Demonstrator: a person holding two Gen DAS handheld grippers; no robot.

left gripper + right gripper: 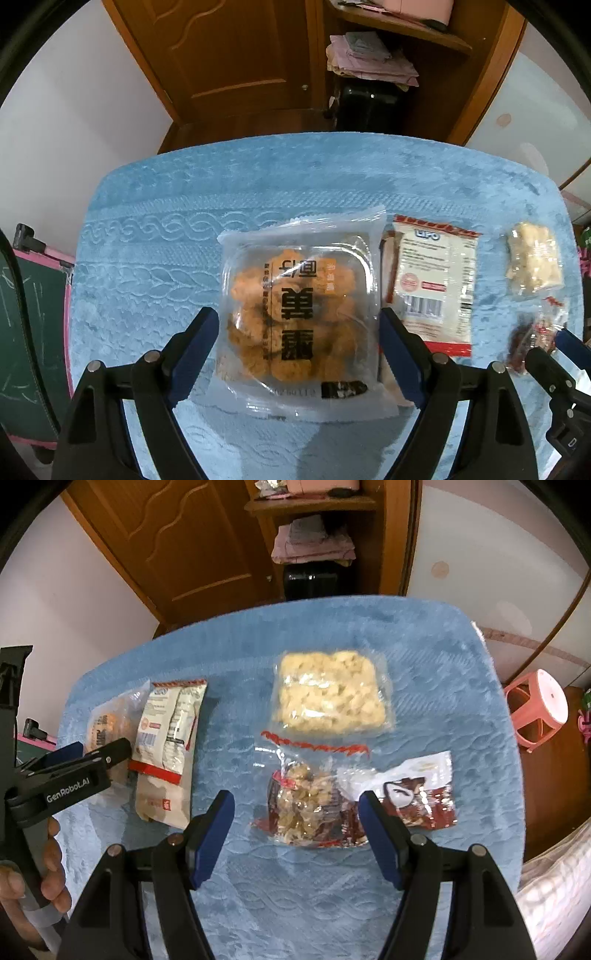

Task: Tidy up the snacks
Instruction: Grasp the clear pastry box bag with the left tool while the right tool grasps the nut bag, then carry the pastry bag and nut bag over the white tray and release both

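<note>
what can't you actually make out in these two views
- Left wrist view: the red packet at the right edge, partly behind the right gripper and stretched by the lens.
- Right wrist view: the pastry tray, partly behind the left gripper.
- Both views: small print on the white packet, too small to read.
- Neither view shows whether the pads touch the tray's wrapper.

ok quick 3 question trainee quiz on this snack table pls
1. True or false: the left gripper is open, straddling the clear tray pack of orange snacks.
2. What lies between the right gripper fingers? A) pale puffed block pack B) clear bag of nuts and red dates C) white LIPO packet
3. Fill in: the snacks lie on a ____ towel.

Key: 1 true; 2 B; 3 blue
</note>
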